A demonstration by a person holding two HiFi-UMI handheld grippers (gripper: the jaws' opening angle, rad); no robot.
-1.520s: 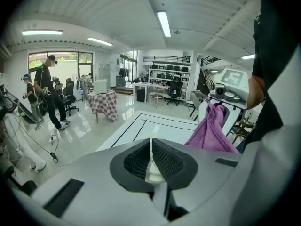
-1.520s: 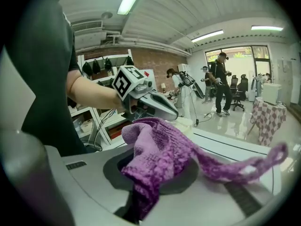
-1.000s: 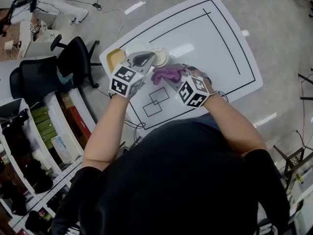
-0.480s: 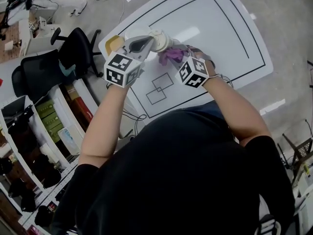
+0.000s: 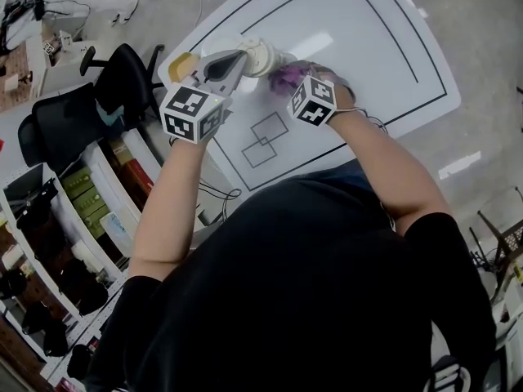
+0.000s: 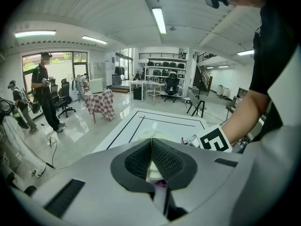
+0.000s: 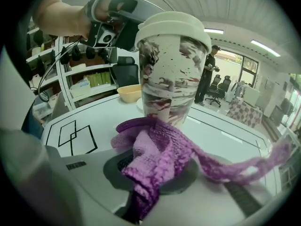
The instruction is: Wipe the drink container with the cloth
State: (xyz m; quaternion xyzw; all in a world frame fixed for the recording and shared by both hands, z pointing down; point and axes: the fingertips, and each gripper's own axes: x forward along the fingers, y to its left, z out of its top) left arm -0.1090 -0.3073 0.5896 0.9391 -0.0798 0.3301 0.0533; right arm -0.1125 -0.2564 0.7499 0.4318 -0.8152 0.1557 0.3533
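in the head view the white table (image 5: 368, 47) takes up the top of the frame, and its left corner comes close to a black office chair (image 5: 122, 88) at 9 o'clock of it; below the chair, shelves (image 5: 82, 211) run down the left edge of the view. our work is crowded into that left corner — the wide open stretch of tabletop lies toward 2 o'clock, inside the black border lines, and grey floor (image 5: 482, 72) shows past the far and right edges.

the top is glossy white, with two overlapping squares (image 5: 265, 139) drawn at 6 o'clock of the drink container (image 5: 261, 54). through the left gripper view we see a bright hall beyond the table: people (image 6: 44, 93) standing at 9 o'clock, a checked tablecloth (image 6: 99, 102) just right of them.

on the table, a yellow bowl (image 5: 181, 66) sits at 9 o'clock of the drink container — we cannot tell what is in it. the container is a tall upright cup with a cream lid (image 7: 174, 25) on, its side marked with dark red-brown blotches. the left gripper (image 5: 241, 58) reaches it from 8 o'clock, jaws pressed together with the lid's rim pinched between the pads. the purple knit cloth (image 5: 286, 78) lies against the cup's lower side at 4 o'clock, clamped in the right gripper (image 5: 294, 84), whose jaws are closed on it; a loose tail trails off toward 3 o'clock in the right gripper view.
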